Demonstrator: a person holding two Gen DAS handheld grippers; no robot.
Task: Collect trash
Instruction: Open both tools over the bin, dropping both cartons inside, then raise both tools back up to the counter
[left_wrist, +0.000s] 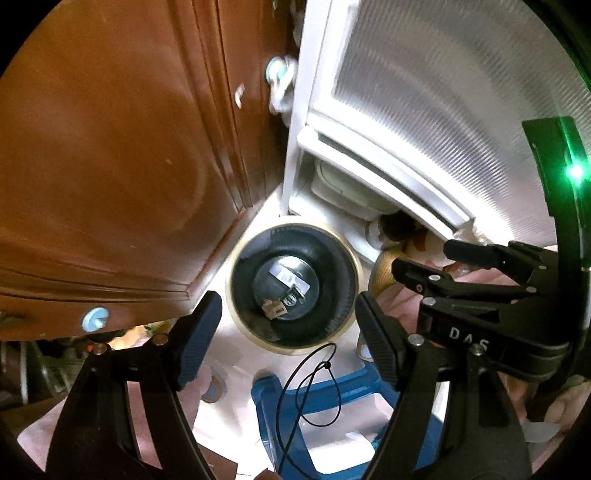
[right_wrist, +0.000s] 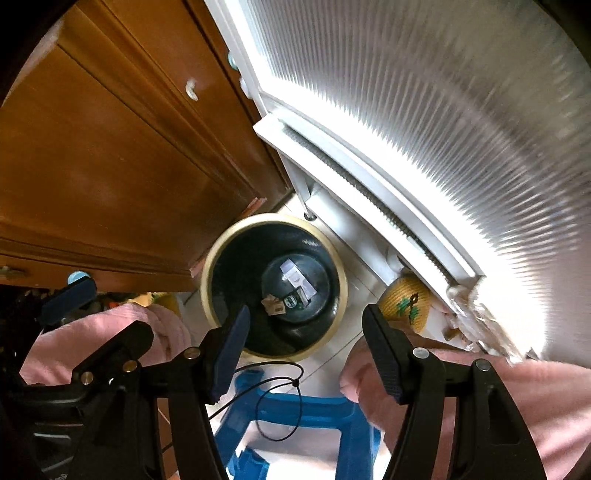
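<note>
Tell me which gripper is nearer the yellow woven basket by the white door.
Right. The right gripper hangs beside the yellow woven basket; the left gripper is farther off, toward the opposite side of the trash bin.

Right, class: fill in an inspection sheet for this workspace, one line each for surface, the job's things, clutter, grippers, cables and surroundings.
Surface: pale floor, seen from above.
Job's things: round bin with cream rim and black liner; a few trash pieces lie at its bottom.
Clutter: blue plastic stool below the bin; yellow woven basket by the door.
Grippers: left gripper open, nothing between its fingers; right gripper open, nothing held.
Cables: thin black looped cord hanging over the stool.
Surroundings: brown wooden cabinet; white-framed ribbed glass door; pink cloth, possibly clothing.
</note>
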